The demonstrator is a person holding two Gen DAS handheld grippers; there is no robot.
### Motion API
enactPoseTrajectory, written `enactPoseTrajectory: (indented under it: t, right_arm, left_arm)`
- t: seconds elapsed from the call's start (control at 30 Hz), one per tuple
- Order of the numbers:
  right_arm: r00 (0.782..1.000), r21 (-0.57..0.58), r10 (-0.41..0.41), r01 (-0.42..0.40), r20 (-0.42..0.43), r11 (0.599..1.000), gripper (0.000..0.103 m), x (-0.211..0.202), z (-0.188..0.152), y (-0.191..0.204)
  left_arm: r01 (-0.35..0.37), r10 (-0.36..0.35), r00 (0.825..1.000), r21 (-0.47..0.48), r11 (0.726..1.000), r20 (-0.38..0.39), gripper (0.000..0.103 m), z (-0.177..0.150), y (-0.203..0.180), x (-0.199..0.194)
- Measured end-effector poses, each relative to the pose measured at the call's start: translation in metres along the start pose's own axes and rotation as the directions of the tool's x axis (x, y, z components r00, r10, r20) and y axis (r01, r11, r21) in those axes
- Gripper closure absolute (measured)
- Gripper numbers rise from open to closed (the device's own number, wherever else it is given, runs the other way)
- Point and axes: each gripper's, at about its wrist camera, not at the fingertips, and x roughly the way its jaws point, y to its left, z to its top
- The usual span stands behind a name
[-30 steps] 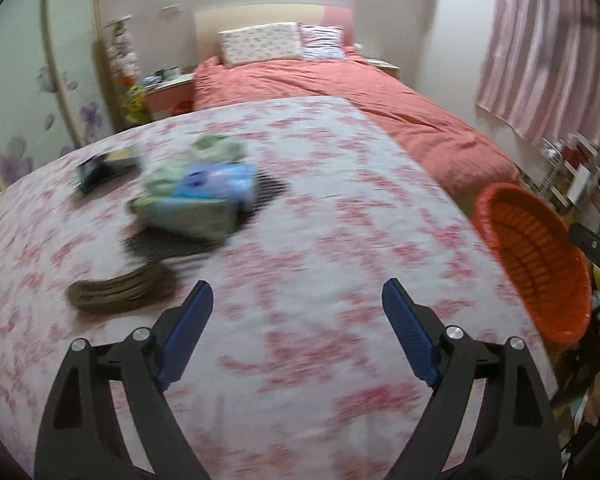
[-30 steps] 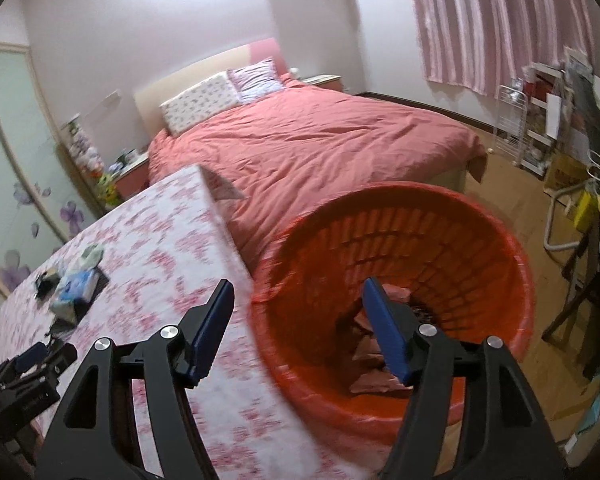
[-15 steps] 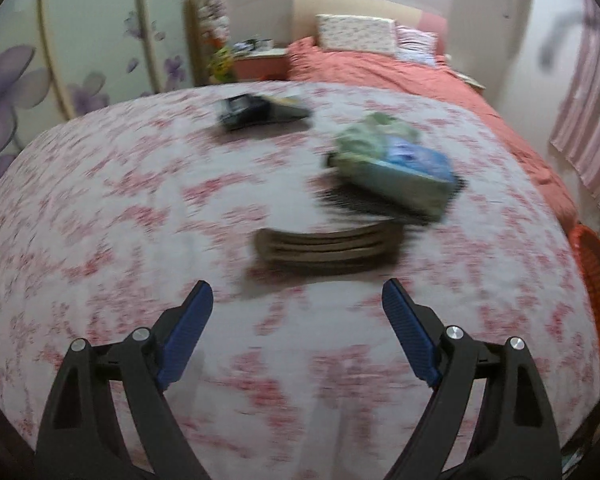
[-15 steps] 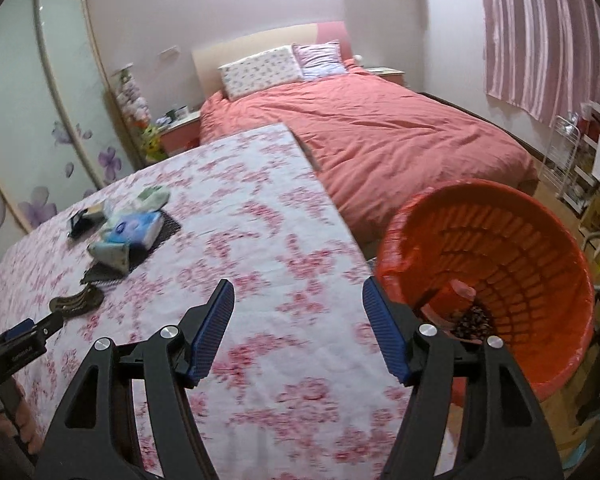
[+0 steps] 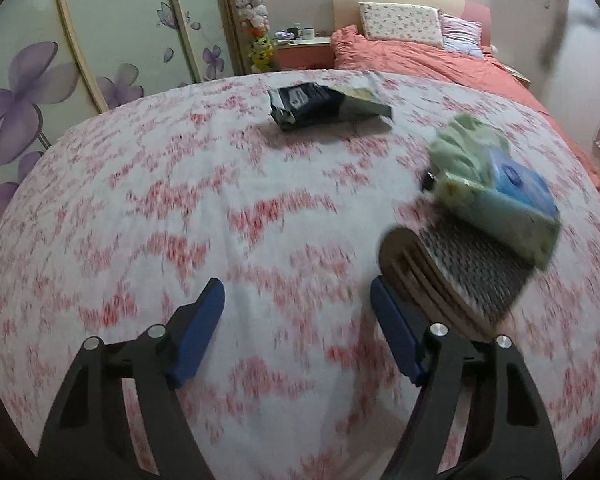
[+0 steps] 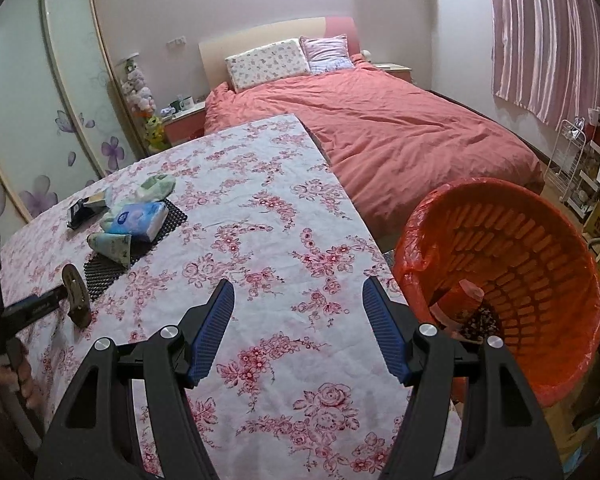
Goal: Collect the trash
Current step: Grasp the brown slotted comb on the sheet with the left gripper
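A brown ridged cardboard scrap [image 5: 416,280] lies on the flowered tablecloth [image 5: 180,208], just outside my left gripper's right finger. My left gripper [image 5: 296,292] hovers low over the cloth; its jaws are closing with only cloth between the pads. Behind the scrap are a black mesh mat [image 5: 480,272], tissue packs [image 5: 500,200] and a dark snack bag [image 5: 324,106]. My right gripper [image 6: 298,292] stands open and empty over the table's near right part. The orange basket [image 6: 540,248] sits off the table's right edge with trash inside. In the right wrist view a left-gripper finger [image 6: 32,308] reaches the scrap [image 6: 76,296].
A bed with a red cover [image 6: 400,128] runs behind the table. Sliding wardrobe doors with purple flowers [image 5: 60,72] stand at the left. A nightstand [image 5: 304,52] with mugs and plush toys sits at the back. A wire rack [image 6: 576,168] is at the far right.
The left view has swung and drawn nearer: the scrap went from ahead of the jaws to beside the right finger, and the jaws narrowed. The right gripper moved from over the basket to over the table.
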Motion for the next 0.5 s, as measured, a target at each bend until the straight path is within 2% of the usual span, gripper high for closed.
enactPoseTrajectory:
  t: [0.13, 0.23, 0.3, 0.4, 0.5]
  right_arm:
    - [1.0, 0.0, -0.003, 0.003, -0.005, 1.0, 0.036, 0.003, 0.0, -0.002]
    - [1.0, 0.006, -0.002, 0.002, -0.008, 1.0, 0.036, 0.005, 0.0, -0.003]
    - [1.0, 0.008, 0.002, -0.002, -0.013, 1.0, 0.036, 0.008, 0.0, -0.002]
    - [1.0, 0.003, 0.009, -0.009, -0.018, 1.0, 0.036, 0.009, -0.001, 0.0]
    - [1.0, -0.011, 0.014, -0.014, -0.021, 1.0, 0.036, 0.008, -0.003, 0.004]
  left_arm:
    - [0.043, -0.044, 0.999, -0.054, 0.998, -0.003, 0.031, 0.014, 0.006, 0.003]
    - [0.086, -0.085, 0.996, -0.067, 0.994, 0.025, 0.032, 0.01, 0.01, -0.01]
    - [0.143, -0.141, 0.989, -0.071, 0.987, 0.032, 0.032, 0.002, 0.008, -0.023]
    - [0.207, -0.204, 0.978, -0.057, 0.977, 0.041, 0.032, -0.008, -0.007, -0.04]
    - [0.239, -0.239, 0.971, -0.03, 0.97, 0.03, 0.031, -0.014, -0.026, -0.046]
